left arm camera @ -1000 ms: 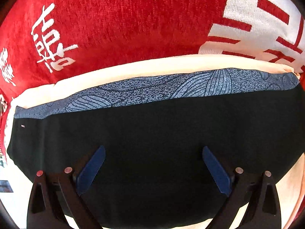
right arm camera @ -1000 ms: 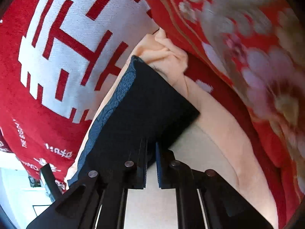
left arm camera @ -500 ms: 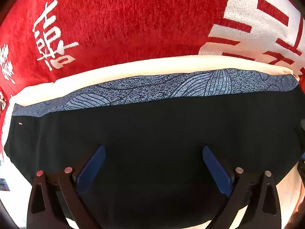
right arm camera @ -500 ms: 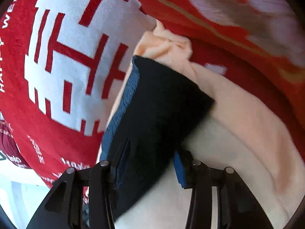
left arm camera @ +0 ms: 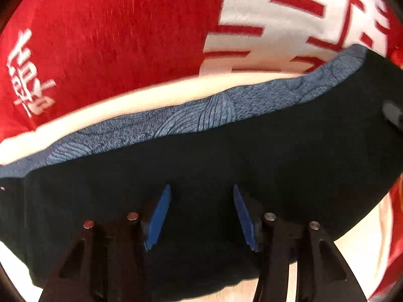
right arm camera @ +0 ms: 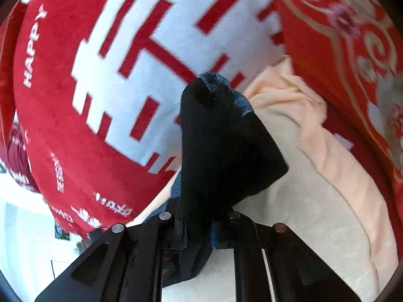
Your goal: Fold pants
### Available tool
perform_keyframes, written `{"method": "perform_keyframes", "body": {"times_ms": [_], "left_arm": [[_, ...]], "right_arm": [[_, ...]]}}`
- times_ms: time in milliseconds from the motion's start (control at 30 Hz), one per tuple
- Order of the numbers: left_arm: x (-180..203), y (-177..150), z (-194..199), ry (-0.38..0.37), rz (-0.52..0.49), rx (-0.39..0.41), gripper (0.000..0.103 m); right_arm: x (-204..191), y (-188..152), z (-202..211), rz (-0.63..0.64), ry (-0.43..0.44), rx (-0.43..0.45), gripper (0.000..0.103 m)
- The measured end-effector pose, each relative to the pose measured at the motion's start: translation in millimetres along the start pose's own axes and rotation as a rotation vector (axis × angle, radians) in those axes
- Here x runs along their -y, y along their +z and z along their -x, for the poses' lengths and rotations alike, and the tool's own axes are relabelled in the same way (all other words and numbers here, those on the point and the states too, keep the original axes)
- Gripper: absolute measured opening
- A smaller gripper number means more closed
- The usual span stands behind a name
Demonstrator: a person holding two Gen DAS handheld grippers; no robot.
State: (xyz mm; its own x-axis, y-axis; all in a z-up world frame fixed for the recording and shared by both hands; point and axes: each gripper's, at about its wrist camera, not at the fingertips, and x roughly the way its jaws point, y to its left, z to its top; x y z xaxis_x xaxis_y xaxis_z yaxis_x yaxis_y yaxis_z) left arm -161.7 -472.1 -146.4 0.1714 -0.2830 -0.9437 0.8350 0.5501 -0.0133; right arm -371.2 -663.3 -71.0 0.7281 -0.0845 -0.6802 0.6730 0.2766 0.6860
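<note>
Black pants with a blue patterned waistband lie across a cream blanket. My left gripper points steeply down onto the black cloth. Its jaws are closing, a gap still shows between the blue pads, and the cloth between them looks flat. In the right wrist view, my right gripper is closing and is shut on one end of the pants. That end is lifted into a bunched peak, with the waistband at its top.
A red blanket with white characters lies beyond the pants. A red floral quilt is heaped at the right. Cream blanket spreads under and to the right of the lifted end. A pale floor shows at the lower left.
My left gripper's jaws have narrowed over the black cloth. My right gripper opened, closed on the end of the pants and raised it; in the left view that end now slopes upward.
</note>
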Motion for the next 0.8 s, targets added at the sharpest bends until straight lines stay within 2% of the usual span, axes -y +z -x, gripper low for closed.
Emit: {"method": "perform_keyframes", "body": {"times_ms": [67, 167, 267, 400, 533, 633, 700, 733, 767, 800], "left_arm": [[0.8, -3.3, 2.5, 0.002, -0.019, 0.022, 0.053], [-13.1, -2.9, 3.3, -0.063, 0.039, 0.018, 0.053], [-17.1, -5.5, 4.2, -0.09, 0.023, 0.029, 0.053], [-35.8, -7.3, 4.5, -0.166, 0.014, 0.035, 0.053], [-44.8, -7.6, 9.7, -0.257, -0.042, 0.012, 0.054], [-73.7, -7.8, 21.4, -0.337, 0.011, -0.064, 0.054], [-111.8, -14.1, 36.1, -0.329, 0.074, -0.069, 0.054], [-130.8, -18.3, 43.5, -0.315, 0.091, -0.058, 0.055], [-159.1, -25.4, 53.0, -0.282, 0.112, -0.046, 0.071], [-177.7, -30.7, 58.8, -0.253, 0.13, -0.037, 0.08]], "right_arm": [[-15.1, -0.5, -0.4, 0.056, -0.021, -0.004, 0.014], [-36.9, -2.5, 1.1, 0.123, -0.031, -0.007, 0.014], [-56.3, -8.6, 5.8, 0.17, -0.046, 0.0, 0.014], [-92.7, -25.0, 8.2, 0.244, -0.07, 0.016, 0.014], [-136.9, -51.2, 4.3, 0.367, -0.11, 0.02, 0.014], [-173.3, -76.0, -10.6, 0.455, -0.152, -0.004, 0.014], [-194.5, -94.7, -22.7, 0.522, -0.183, -0.027, 0.014], [-207.2, -107.2, -32.0, 0.565, -0.204, -0.045, 0.014], [-216.9, -118.6, -42.8, 0.601, -0.224, -0.064, 0.014], [-227.7, -134.4, -58.8, 0.647, -0.252, -0.091, 0.015]]}}
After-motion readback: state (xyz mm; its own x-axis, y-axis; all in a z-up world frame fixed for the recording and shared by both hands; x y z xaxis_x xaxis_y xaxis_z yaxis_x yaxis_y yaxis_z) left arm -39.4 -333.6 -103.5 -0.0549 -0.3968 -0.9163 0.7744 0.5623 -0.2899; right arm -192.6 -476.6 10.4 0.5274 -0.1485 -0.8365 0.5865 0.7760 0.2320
